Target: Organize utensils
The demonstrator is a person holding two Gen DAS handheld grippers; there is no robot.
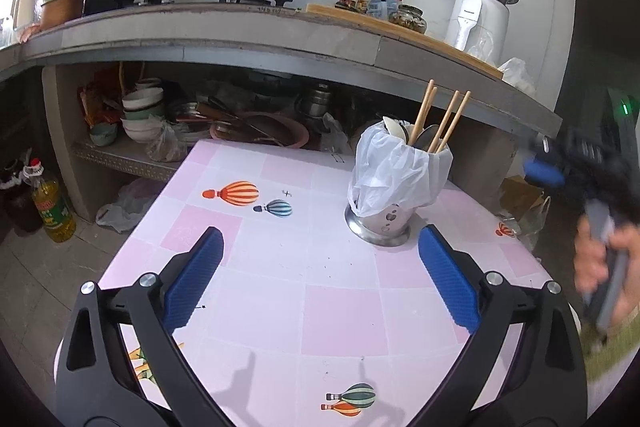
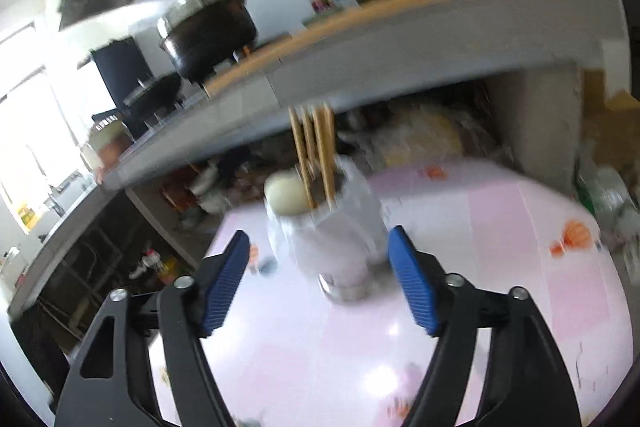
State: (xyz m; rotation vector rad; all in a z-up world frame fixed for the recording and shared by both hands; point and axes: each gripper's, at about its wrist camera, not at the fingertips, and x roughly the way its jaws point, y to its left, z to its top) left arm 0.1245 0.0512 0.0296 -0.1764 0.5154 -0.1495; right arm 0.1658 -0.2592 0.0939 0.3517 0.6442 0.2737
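The holder (image 1: 378,217), a steel cup draped in a white bag (image 1: 394,171), stands upright on the pink table (image 1: 280,267), toward its far right part, just before the grey counter (image 1: 280,35). In the holder stand 4 chopsticks (image 1: 450,123), leaning right in the left view, and beside them a pale spoon (image 1: 394,127) at the holder's left rim. The left gripper (image 1: 320,267) hovers on the near side of the holder, its blue pads spread wide with nothing between them; its right pad (image 1: 448,279) lies just near the holder's base, apart from it. The right gripper (image 2: 318,279), blurred in its own view, also faces the holder from the near side, its jaws apart and empty, not touching the cup; the holder sits beyond the 2 tips. In the left view that gripper shows to the right of the holder, well apart, with a hand (image 1: 604,259) on its handle
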